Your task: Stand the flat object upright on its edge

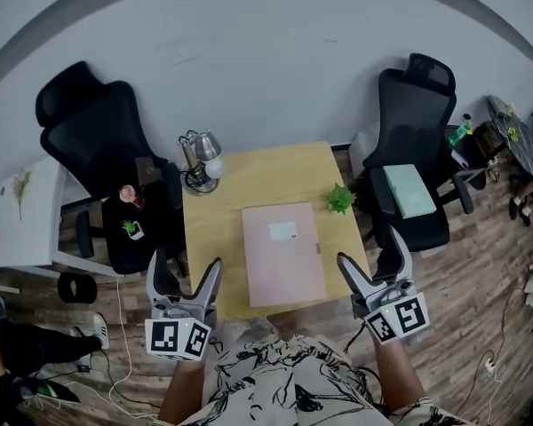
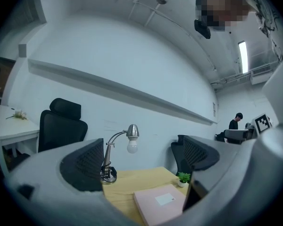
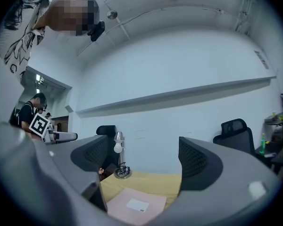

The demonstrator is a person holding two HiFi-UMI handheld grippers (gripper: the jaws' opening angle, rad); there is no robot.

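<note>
Wooden table (image 1: 213,238) is carrying the pink flat book (image 1: 282,252), lying untouched near its front edge; left gripper (image 1: 186,287) and right gripper (image 1: 377,269) are hovering short, jaws spread, holding nothing.

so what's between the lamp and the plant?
Only bare tabletop, as the head view shows. The folder lies just nearer the person than the line from lamp to plant.
</note>
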